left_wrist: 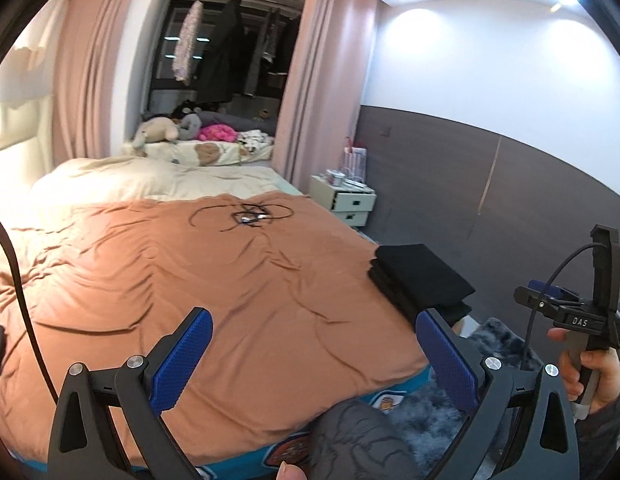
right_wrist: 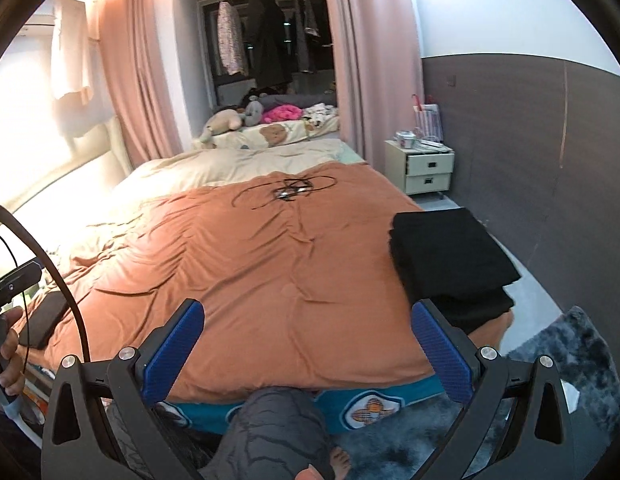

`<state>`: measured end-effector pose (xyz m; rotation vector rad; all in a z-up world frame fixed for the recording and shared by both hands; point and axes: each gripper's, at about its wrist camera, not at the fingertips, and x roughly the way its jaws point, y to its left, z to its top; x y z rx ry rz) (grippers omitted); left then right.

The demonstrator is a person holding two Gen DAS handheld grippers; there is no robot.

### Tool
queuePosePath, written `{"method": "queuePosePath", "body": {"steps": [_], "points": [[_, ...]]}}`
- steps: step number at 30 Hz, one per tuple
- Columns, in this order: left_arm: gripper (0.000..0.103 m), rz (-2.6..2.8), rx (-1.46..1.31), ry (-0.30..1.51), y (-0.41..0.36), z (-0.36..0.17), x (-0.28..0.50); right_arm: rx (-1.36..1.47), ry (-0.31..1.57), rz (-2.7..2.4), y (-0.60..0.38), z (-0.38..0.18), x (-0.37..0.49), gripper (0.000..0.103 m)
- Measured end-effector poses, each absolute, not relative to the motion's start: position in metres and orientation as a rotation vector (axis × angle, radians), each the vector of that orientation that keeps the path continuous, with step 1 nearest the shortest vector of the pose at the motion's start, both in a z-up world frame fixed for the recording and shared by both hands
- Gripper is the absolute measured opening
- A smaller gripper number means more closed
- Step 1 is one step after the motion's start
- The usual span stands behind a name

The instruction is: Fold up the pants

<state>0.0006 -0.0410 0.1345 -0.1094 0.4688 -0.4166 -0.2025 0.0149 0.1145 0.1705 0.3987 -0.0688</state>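
Observation:
A stack of folded black pants lies at the right front corner of the bed on the orange cover; it also shows in the right wrist view. My left gripper is open and empty, held above the bed's front edge, left of the stack. My right gripper is open and empty, also above the front edge, its right finger near the stack. The right gripper's body shows at the far right of the left wrist view.
Tangled black cables lie far on the orange cover. A dark flat object lies at the bed's left edge. A white nightstand stands by the grey wall. A grey fluffy rug and my leg are below.

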Motion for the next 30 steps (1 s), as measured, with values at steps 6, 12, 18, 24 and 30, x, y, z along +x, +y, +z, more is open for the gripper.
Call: {"method": "queuePosePath", "body": {"steps": [6, 12, 18, 24, 30], "points": [[0.103, -0.367, -0.066, 0.447, -0.020, 0.112, -0.019, 0.164, 0.362, -0.070, 0.012, 0.088, -0.209, 0.103], [0.103, -0.314, -0.076, 0.454, 0.002, 0.086, -0.033, 0.177, 0.351, -0.092, 0.014, 0.059, -0.218, 0.103], [0.103, -0.274, -0.091, 0.473, 0.015, 0.061, -0.045, 0.195, 0.365, -0.076, 0.034, 0.037, -0.217, 0.103], [0.103, -0.249, -0.095, 0.481, 0.018, 0.036, -0.057, 0.205, 0.398, -0.052, 0.048, 0.024, -0.221, 0.103], [0.103, -0.229, -0.108, 0.508, 0.021, 0.009, -0.058, 0.208, 0.422, -0.035, 0.056, 0.007, -0.218, 0.103]]}}
